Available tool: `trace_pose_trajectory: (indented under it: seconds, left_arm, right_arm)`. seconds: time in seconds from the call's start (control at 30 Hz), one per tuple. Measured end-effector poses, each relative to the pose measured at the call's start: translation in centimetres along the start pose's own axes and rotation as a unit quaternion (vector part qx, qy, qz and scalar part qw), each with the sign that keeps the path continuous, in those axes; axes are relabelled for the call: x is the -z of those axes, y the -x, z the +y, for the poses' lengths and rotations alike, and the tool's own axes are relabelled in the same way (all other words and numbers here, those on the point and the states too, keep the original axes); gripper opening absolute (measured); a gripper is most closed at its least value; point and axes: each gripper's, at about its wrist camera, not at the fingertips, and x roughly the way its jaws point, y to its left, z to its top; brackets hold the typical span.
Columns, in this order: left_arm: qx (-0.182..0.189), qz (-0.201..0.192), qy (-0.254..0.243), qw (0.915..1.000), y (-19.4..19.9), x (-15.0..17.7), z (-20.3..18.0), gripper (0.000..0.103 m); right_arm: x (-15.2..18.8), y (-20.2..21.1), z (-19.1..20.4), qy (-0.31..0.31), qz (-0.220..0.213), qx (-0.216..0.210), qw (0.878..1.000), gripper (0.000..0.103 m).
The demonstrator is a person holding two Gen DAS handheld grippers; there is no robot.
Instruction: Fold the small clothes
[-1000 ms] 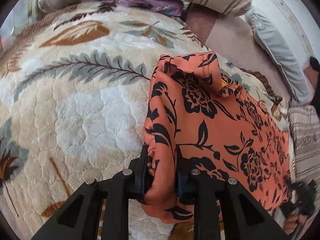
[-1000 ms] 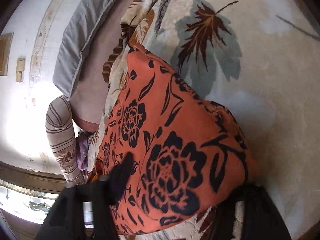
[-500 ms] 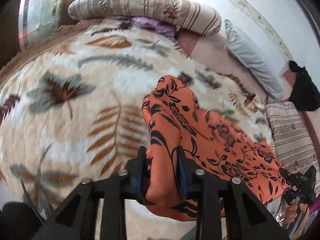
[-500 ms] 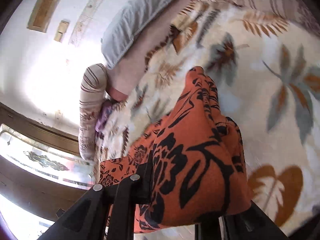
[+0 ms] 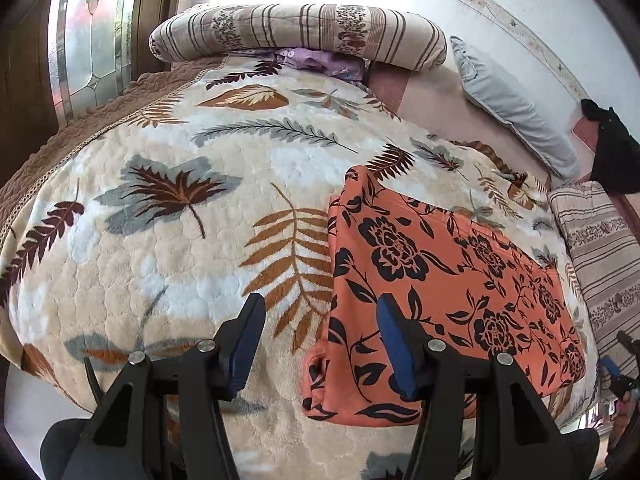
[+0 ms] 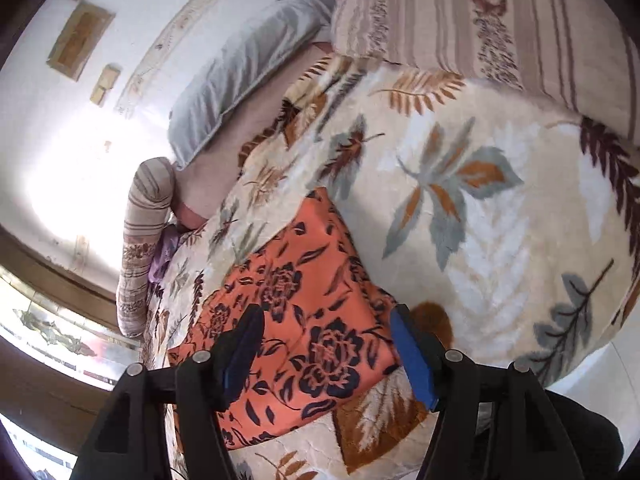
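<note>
Since the earlier frames, both tongs have released the orange floral garment [image 5: 440, 280], which now lies folded flat on the leaf-patterned blanket [image 5: 160, 240] of the bed. Left tongs [image 5: 320, 344]: jaws apart and opening, above the garment's near left edge, nothing gripped. Right tongs [image 6: 326, 354]: jaws apart and opening, over the garment's near corner, pads clear of the cloth. Striped bolster [image 5: 300, 32] and grey pillow [image 5: 516, 108] lie beyond.

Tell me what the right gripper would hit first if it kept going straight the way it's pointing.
Probably the orange floral garment lying on the leaf-print blanket; the right gripper, jaws opening and empty, points down at it, though depth is unclear.
</note>
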Motion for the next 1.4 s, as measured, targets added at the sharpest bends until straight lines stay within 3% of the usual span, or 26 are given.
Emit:
trace_pose_trajectory:
  seconds: [0.1, 0.17, 0.2, 0.23, 0.3, 0.47, 0.53, 0.63, 0.73, 0.8, 0.87, 1.0, 1.13, 1.23, 1.3, 1.33, 1.4]
  left_arm:
    - [-0.004, 0.037, -0.009, 0.9993, -2.8, 1.0, -0.2, 0.06]
    - [-0.039, 0.086, -0.016, 0.9954, -5.3, 2.4, 0.3, 0.061]
    - [-0.028, 0.065, -0.002, 0.9975, -4.8, 2.6, 0.8, 0.062]
    - [-0.031, 0.067, 0.003, 0.9973, -4.3, 2.6, 0.8, 0.061]
    - [-0.025, 0.066, -0.001, 0.9975, -3.3, 2.2, 0.5, 0.06]
    - [0.019, 0.022, -0.036, 0.9989, -2.0, -1.5, -0.9, 0.061]
    - [0.018, 0.028, -0.038, 0.9987, -3.9, -3.8, -1.6, 0.061]
    - [0.04, 0.058, 0.0, 0.9975, -7.9, -7.4, -1.9, 0.061]
    - [0.011, 0.101, 0.006, 0.9948, -12.9, -9.5, -2.2, 0.061]
    - [-0.04, 0.132, 0.013, 0.9904, -15.9, -9.6, -1.3, 0.047]
    - [-0.041, 0.109, 0.031, 0.9927, -15.2, -10.0, -0.7, 0.045]
    - [-0.089, 0.059, 0.046, 0.9932, -11.4, -9.8, 0.1, 0.045]
    - [-0.054, 0.033, 0.043, 0.9971, -6.5, -7.9, 0.4, 0.046]
    - [-0.029, 0.023, 0.005, 0.9993, -3.0, -4.6, -1.5, 0.066]
    - [-0.017, 0.029, -0.012, 0.9994, -1.8, -1.9, -2.7, 0.082]
    - [-0.013, 0.043, -0.024, 0.9987, -1.9, -0.7, -3.2, 0.082]
    - [-0.038, 0.091, -0.049, 0.9939, -3.5, 1.9, -3.5, 0.082]
  right_arm:
    - [-0.1, -2.7, 3.6, 0.044, 0.041, -0.04, 0.997, 0.072]
    - [0.6, -4.9, 4.8, 0.065, 0.075, -0.057, 0.993, 0.077]
    - [1.2, -6.6, 5.0, 0.073, 0.104, -0.065, 0.99, 0.08]
    - [1.9, -8.3, 4.5, 0.078, 0.13, -0.052, 0.987, 0.08]
    - [3.2, -11.5, 1.9, 0.036, 0.172, 0.015, 0.984, 0.08]
    - [2.6, -8.7, 3.5, 0.058, 0.121, -0.02, 0.991, 0.081]
    - [2.1, -8.5, 4.5, 0.08, 0.111, -0.025, 0.99, 0.081]
    - [1.4, -9.5, 4.9, 0.083, 0.106, -0.028, 0.99, 0.081]
    - [1.6, -11.7, 4.2, 0.073, 0.128, -0.012, 0.989, 0.081]
    - [2.0, -12.5, 3.8, 0.077, 0.123, -0.015, 0.989, 0.08]
    - [1.9, -12.5, 3.8, 0.077, 0.122, -0.015, 0.989, 0.08]
    - [1.5, -12.5, 3.4, 0.062, 0.127, -0.02, 0.99, 0.08]
    - [1.1, -11.8, 4.4, 0.061, 0.124, -0.028, 0.99, 0.08]
    - [1.0, -11.8, 5.6, 0.067, 0.124, -0.071, 0.988, 0.08]
    - [0.9, -13.1, 4.3, 0.035, 0.139, -0.082, 0.986, 0.082]
    - [0.7, -13.9, 3.0, 0.015, 0.141, -0.054, 0.988, 0.079]
    - [0.4, -13.7, 1.2, -0.047, 0.126, -0.072, 0.988, 0.076]
